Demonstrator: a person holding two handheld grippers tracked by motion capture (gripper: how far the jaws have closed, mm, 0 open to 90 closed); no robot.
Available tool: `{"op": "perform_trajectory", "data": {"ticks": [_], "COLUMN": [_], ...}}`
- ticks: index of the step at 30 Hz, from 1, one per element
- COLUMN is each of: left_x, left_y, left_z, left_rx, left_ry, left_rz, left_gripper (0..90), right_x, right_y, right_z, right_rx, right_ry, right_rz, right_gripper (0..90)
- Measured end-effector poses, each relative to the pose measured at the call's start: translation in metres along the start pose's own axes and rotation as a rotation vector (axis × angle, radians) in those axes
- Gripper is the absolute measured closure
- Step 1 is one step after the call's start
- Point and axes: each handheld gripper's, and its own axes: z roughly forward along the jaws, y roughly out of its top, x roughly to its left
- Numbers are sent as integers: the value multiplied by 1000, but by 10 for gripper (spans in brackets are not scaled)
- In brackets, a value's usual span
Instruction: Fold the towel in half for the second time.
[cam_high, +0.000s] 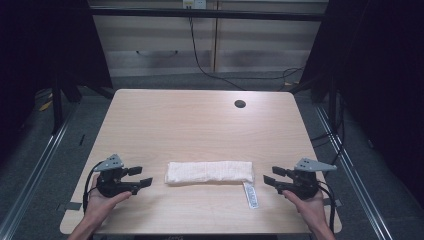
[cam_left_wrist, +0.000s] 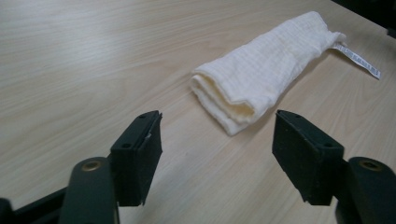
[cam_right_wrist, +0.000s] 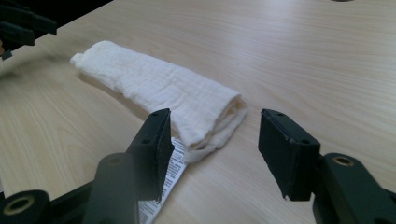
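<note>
Over on the left side of the table (cam_high: 150, 115), the left gripper (cam_high: 139, 177) sits low near the front edge, held in the person's hand, jaws spread apart with nothing between them, pointing inward at the cloth. Its black pads look flat and blocky, kinda rubbery, with a grey three-cornered plate on top. Moving toward the middle, the folded towel (cam_high: 209, 172) lies flat near the front of the table, a long narrow bundle running left to right, between the two grippers and touching neither. It's off-white with a fine crinkly, gauzy weave, and from the left gripper view you can see the near end (cam_left_wrist: 233, 105) showing stacked layers where it's been folded over. My guess is it's super light and floppy, not slippery at all, so it'll sag and unfold the second you lift it from one spot. Pinching each short end, through all the layers, seems like the sane way to hold it. At its right end a white care label (cam_high: 251, 195) sticks out onto the wood with tiny print I can't read. Then on the right, the right gripper (cam_high: 273, 181) mirrors the other one, jaws parted and empty, aimed at the towel's right end. Tabletop is pale woodgrain laminate, smooth, with a round cable hole (cam_high: 240, 104) at the back.
</note>
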Motion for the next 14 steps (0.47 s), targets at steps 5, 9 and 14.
{"op": "perform_trajectory", "data": {"ticks": [5,9,14], "left_x": [10,17,15], "left_y": [-13,-20,-22], "left_z": [-15,-24,-25], "left_rx": [-26,-69,-75], "left_ry": [67,97,66], "left_rz": [-85,-129,-146], "left_gripper": [280,241,166], "right_x": [-9,-16,-20], "right_y": [-11,-21,-31], "right_z": [-20,-33,-37], "right_rx": [-13,-35,-34], "right_ry": [-59,-130,-171], "right_rz": [36,58,82], "right_gripper": [408,381,354]}}
